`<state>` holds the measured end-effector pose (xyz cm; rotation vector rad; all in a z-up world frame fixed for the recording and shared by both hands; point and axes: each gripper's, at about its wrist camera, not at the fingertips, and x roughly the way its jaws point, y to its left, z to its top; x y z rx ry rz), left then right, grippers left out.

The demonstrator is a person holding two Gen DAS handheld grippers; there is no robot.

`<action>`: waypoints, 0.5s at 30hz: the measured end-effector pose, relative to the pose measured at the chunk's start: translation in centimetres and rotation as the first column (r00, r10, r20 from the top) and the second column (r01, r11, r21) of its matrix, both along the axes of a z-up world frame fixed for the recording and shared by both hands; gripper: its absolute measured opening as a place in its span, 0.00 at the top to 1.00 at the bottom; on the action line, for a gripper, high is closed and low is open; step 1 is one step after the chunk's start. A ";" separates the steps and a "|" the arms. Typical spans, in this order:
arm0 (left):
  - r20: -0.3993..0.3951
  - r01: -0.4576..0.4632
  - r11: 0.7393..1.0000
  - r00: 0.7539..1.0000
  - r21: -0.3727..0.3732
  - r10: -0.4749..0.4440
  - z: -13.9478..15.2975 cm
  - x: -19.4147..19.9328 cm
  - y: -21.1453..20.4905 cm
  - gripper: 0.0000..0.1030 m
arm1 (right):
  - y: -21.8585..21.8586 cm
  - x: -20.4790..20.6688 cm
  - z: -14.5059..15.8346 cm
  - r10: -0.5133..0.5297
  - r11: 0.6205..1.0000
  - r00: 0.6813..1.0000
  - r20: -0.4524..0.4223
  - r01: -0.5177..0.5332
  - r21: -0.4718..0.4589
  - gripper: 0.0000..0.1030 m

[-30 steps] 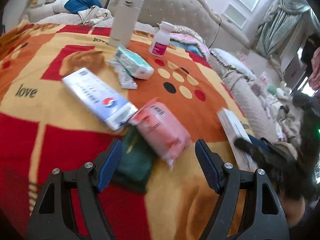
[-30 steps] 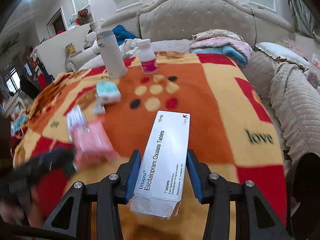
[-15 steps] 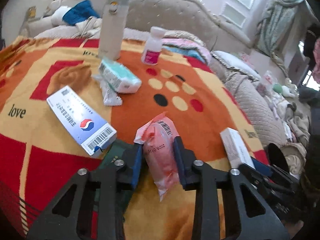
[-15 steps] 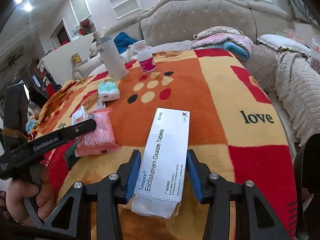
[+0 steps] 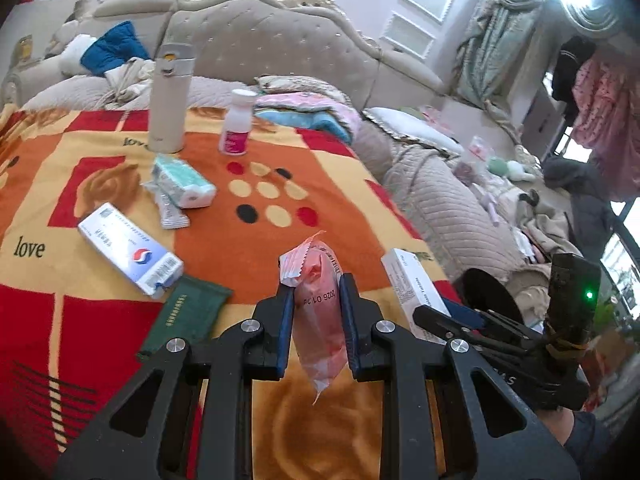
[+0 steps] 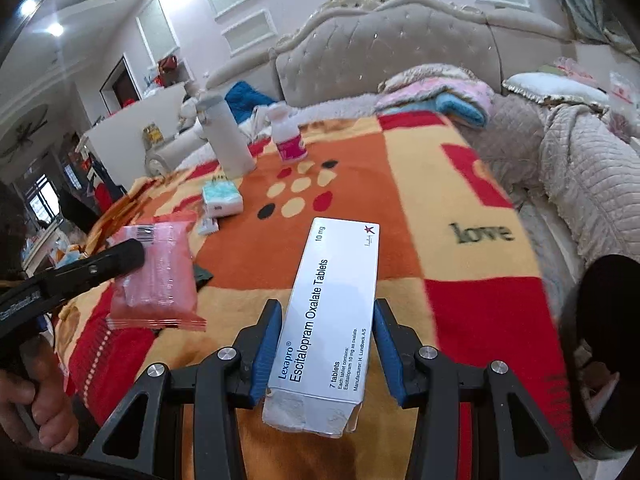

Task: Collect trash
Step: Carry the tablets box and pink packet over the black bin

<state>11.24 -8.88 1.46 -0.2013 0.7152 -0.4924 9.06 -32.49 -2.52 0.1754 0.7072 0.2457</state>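
In the right view alone, left jaws closing on pink packet [image 6: 154, 276]; right jaws clamp Lexapro box [image 6: 328, 320].

flask [image 5: 170, 98] upright nr headboard [image 5: 280, 40] | pill btl [image 5: 236, 124] beside — blanket [image 5: 360, 184] under

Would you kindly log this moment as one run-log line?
left gripper: closing on pink packet, lifted | right gripper: holding Lexapro box | blanket: other items remain
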 end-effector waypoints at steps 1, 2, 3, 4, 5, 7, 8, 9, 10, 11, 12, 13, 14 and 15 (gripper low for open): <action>0.004 0.014 1.000 1.000 0.001 -0.014 0.2 -0.2 -0.5 0.81 | -0.5 -0.6 0.4 -0.011 1.000 1.000 0.007 0.011 -0.001 0.57; 0.009 0.026 1.000 1.000 0.005 -0.026 0.4 -0.5 -1.0 0.81 | -1.2 -1.3 0.9 -0.021 1.000 1.000 0.014 0.021 0.002 0.57; 0.012 0.035 0.999 0.999 0.007 -0.035 0.5 -0.6 -1.5 0.81 | -1.8 -1.9 1.2 -0.027 1.000 0.999 0.018 0.027 0.009 0.57; 0.011 0.050 0.999 0.999 0.006 -0.051 0.6 -0.9 -2.1 0.81 | -2.3 -2.3 1.4 -0.030 0.999 0.999 0.018 0.030 0.010 0.57; 0.009 0.064 0.998 0.998 0.007 -0.064 0.6 -1.2 -2.7 0.81 | -2.8 -2.9 1.6 -0.036 0.999 0.999 0.018 0.036 0.006 0.57; 0.007 0.085 0.996 0.996 0.014 -0.085 0.6 -1.8 -3.9 0.81 | -3.9 -4.0 1.7 -0.048 0.999 0.999 0.018 0.048 0.004 0.57; 0.004 0.094 0.995 0.996 0.016 -0.094 0.6 -2.0 -4.3 0.81 | -4.4 -4.4 1.7 -0.053 0.999 0.998 0.016 0.052 0.006 0.57; 0.003 0.109 0.994 0.994 0.019 -0.109 0.6 -2.3 -5.0 0.81 | -4.9 -4.9 1.7 -0.062 0.998 0.998 0.016 0.062 0.006 0.57; 0.002 0.122 0.992 0.993 0.024 -0.122 0.6 -2.6 -5.6 0.81 | -5.3 -5.2 1.7 -0.071 0.997 0.997 0.016 0.071 0.005 0.57; 0.002 0.131 0.991 0.991 0.028 -0.131 0.6 -2.8 -6.0 0.81 | -5.9 -5.5 1.7 -0.081 0.997 0.997 0.016 0.081 0.009 0.57; -0.001 0.144 0.989 0.990 0.034 -0.145 0.6 -3.1 -6.6 0.81 | -6.4 -5.8 1.7 -0.088 0.996 0.996 0.016 0.088 0.015 0.57; -0.003 0.158 0.986 0.987 0.043 -0.159 0.6 -3.4 -7.3 0.81 | -7.0 -6.1 1.7 -0.098 0.995 0.995 0.017 0.098 0.021 0.57; -0.002 0.168 0.984 0.986 0.050 -0.168 0.5 -3.6 -7.8 0.81 | -7.4 -6.4 1.7 -0.106 0.994 0.994 0.019 0.105 0.022 0.57; -0.003 0.179 0.982 0.984 0.053 -0.179 0.5 -3.8 -8.3 0.81 | -7.7 -6.6 1.8 -0.112 0.993 0.993 0.021 0.112 0.024 0.57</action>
